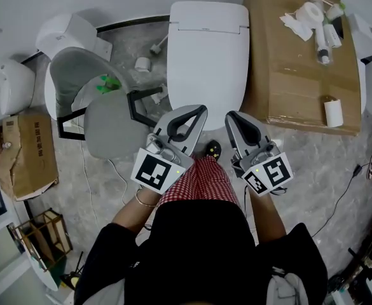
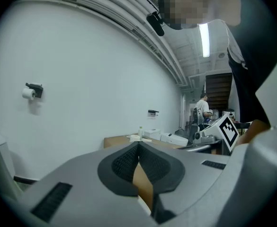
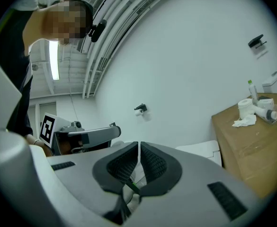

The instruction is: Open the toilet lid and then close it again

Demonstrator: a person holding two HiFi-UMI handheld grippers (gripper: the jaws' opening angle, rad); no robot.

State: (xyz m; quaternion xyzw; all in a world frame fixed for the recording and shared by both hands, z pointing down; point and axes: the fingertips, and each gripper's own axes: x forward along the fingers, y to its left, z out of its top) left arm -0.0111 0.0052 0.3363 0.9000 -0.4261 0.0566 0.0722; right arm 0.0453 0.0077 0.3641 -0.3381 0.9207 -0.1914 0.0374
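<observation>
Toilet lid (image 1: 208, 49) lies flat and shut, just ahead of the left gripper (image 1: 200, 111) and right gripper (image 1: 232, 115). Both have their jaws pressed together on nothing. Best to hook one tip under the lid's front edge and raise it slowly.

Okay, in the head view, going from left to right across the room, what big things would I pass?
Small cardboard box → grey chair → toilet, lid down → large cardboard box.
</observation>
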